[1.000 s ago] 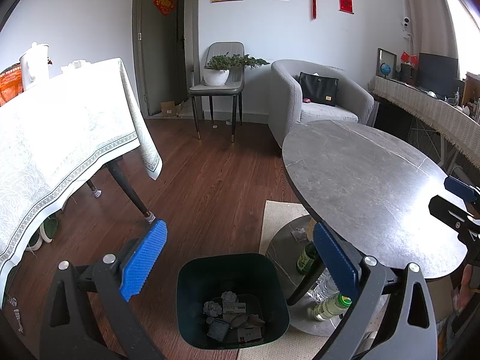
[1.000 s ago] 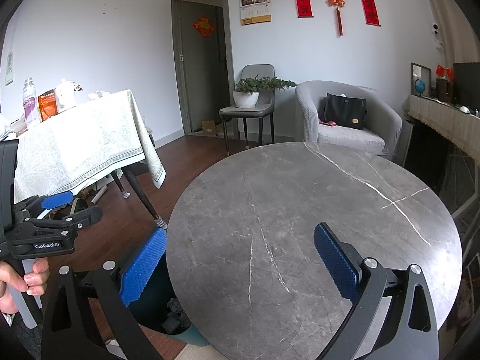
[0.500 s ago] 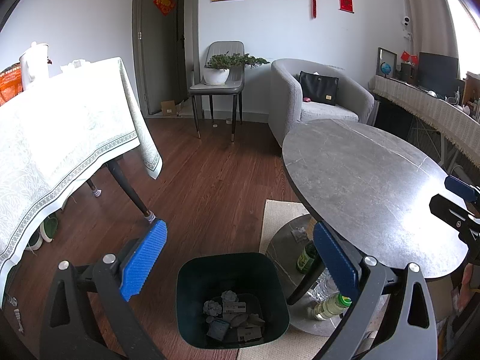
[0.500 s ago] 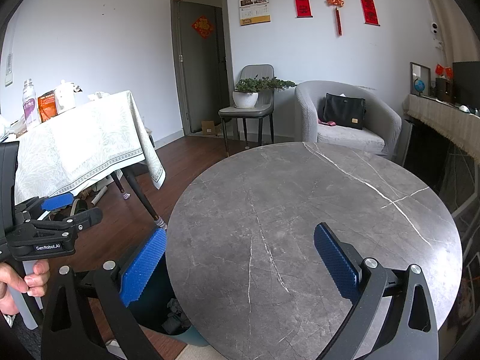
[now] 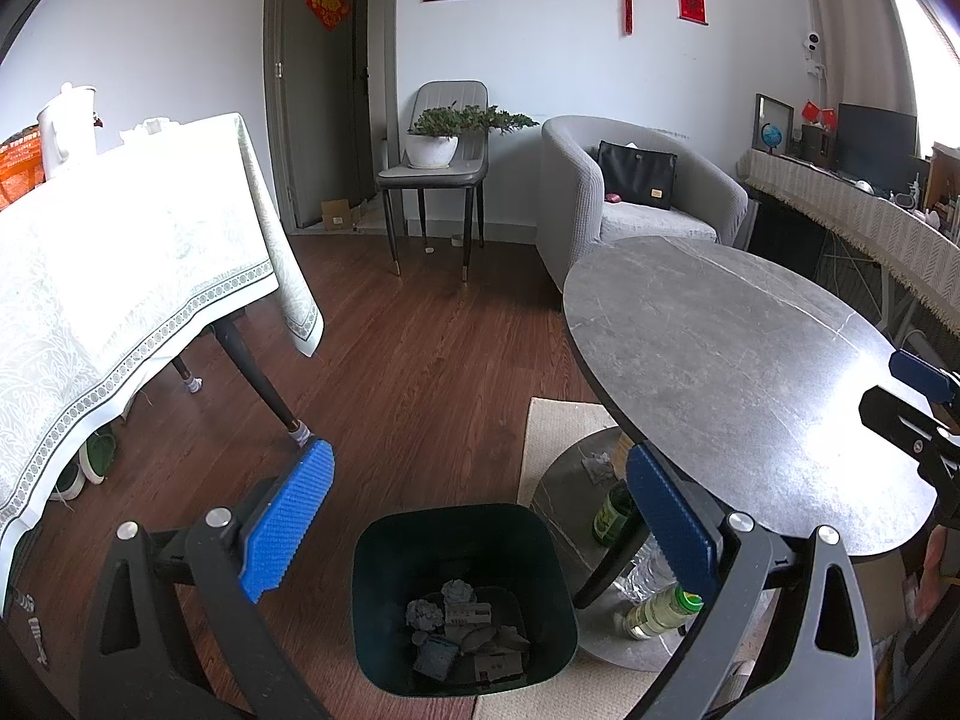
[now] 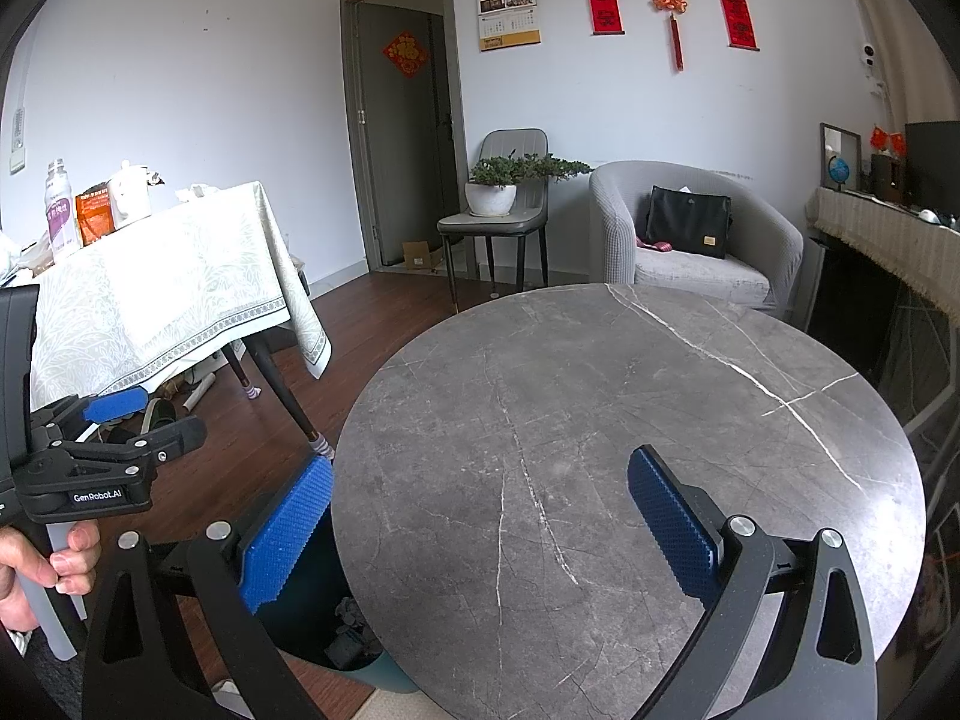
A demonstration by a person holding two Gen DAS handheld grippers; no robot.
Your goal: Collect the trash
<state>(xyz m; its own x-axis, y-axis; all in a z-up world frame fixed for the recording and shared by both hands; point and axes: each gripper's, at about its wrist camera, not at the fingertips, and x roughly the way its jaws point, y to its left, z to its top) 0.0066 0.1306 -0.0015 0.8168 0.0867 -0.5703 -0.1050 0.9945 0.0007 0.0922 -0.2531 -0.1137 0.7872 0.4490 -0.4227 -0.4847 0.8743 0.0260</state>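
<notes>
Grey marble tabletop [image 6: 600,450] under your right gripper [image 6: 480,531] shows nothing to pick up; both grippers have fingers spread wide and empty. Your left gripper [image 5: 474,519] hangs over the dark green bin [image 5: 390,546], which sits right between its fingers with crumpled trash [image 5: 462,630] already at the bottom. Looks like you're between drops: what's left seems to be the bottles [image 5: 660,609] on the table base just past the left gripper's right finger, so go low under the tabletop edge.

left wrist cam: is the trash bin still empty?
No, the dark green trash bin on the floor beside the round table already holds crumpled paper scraps at its bottom.
</notes>
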